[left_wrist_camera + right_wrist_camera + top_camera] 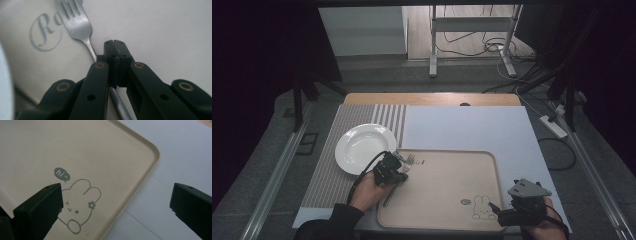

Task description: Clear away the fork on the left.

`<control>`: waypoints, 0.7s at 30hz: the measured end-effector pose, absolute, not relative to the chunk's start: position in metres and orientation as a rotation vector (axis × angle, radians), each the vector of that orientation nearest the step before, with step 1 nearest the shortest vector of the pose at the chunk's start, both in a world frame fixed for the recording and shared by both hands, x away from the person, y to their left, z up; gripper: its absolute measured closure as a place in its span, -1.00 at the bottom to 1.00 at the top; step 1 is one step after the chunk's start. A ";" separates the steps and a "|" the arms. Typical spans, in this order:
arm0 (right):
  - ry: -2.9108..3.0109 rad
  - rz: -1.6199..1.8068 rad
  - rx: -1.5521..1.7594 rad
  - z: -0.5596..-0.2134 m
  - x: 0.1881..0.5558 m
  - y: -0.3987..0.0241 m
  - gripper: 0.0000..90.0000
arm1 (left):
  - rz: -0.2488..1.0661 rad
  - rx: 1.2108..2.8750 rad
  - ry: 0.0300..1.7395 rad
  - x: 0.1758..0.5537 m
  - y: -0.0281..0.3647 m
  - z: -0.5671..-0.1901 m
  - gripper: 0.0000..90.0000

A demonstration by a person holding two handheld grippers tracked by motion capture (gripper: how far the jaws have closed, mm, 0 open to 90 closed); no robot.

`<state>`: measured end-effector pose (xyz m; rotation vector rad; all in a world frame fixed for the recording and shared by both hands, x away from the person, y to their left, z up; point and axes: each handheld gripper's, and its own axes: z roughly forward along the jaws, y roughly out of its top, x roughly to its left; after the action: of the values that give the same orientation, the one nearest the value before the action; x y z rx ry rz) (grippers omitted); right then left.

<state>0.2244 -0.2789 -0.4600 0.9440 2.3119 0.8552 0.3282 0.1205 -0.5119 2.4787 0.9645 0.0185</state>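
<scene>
A metal fork (75, 22) lies on the beige tray (452, 165) near its far left corner, tines away from me; its tines (410, 160) also show in the high view. My left gripper (398, 167) hovers right over the fork's neck, jaws pressed together, and the handle (120, 105) runs under them. Whether they pinch the fork I cannot tell. My right gripper (494, 209) stands open at the tray's near right corner, beside the printed rabbit (80, 202), with nothing between its fingers (40, 207).
A white plate (364, 147) sits on the striped mat (327, 180) just left of the tray. A white sheet (472, 127) covers the rest of the table. The tray rim (147, 170) runs between my right jaws. Cables and a power strip (553, 126) lie on the floor beyond.
</scene>
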 end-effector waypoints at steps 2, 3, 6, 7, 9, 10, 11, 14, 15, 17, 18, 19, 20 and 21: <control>2.312 0.855 0.943 -0.460 0.224 -0.279 -1.00 | 0.021 2.478 0.972 0.329 0.122 -0.512 0.97; 2.312 0.855 0.944 -0.460 0.224 -0.279 -1.00 | 0.022 2.479 0.975 0.329 0.123 -0.512 0.97; 2.313 0.855 0.943 -0.460 0.224 -0.279 -1.00 | 0.027 2.473 0.995 0.330 0.129 -0.512 0.97; 2.313 0.855 0.943 -0.460 0.224 -0.279 -1.00 | 0.027 2.473 0.995 0.330 0.129 -0.512 0.97; 2.313 0.854 0.943 -0.460 0.224 -0.279 -1.00 | 0.031 2.468 1.010 0.331 0.131 -0.512 0.97; 2.313 0.854 0.944 -0.460 0.224 -0.279 -1.00 | 0.033 2.466 1.016 0.331 0.132 -0.512 0.97; 2.313 0.853 0.944 -0.460 0.224 -0.279 -1.00 | 0.040 2.465 1.030 0.332 0.135 -0.512 0.97; 2.313 0.853 0.945 -0.460 0.224 -0.279 -1.00 | 0.051 2.469 1.043 0.333 0.139 -0.512 0.97; 2.314 0.852 0.946 -0.460 0.224 -0.279 -1.00 | 0.053 2.467 1.050 0.333 0.140 -0.512 0.97; 2.313 0.852 0.946 -0.460 0.224 -0.279 -1.00 | 0.052 2.466 1.053 0.333 0.142 -0.512 0.97; 2.315 0.850 0.945 -0.460 0.224 -0.279 -1.00 | 0.041 2.459 1.053 0.334 0.143 -0.512 0.97; 2.315 0.850 0.945 -0.460 0.224 -0.279 -1.00 | 0.041 2.459 1.053 0.334 0.143 -0.512 0.97; 2.315 0.850 0.945 -0.460 0.224 -0.279 -1.00 | 0.024 2.452 1.043 0.334 0.144 -0.512 0.96; 2.315 0.850 0.945 -0.460 0.224 -0.279 -1.00 | 0.024 2.452 1.043 0.334 0.144 -0.512 0.95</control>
<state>0.2244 -0.2786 -0.4602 0.9452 2.3147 0.8496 0.3341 0.1436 -0.5123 2.4516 1.0433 0.0237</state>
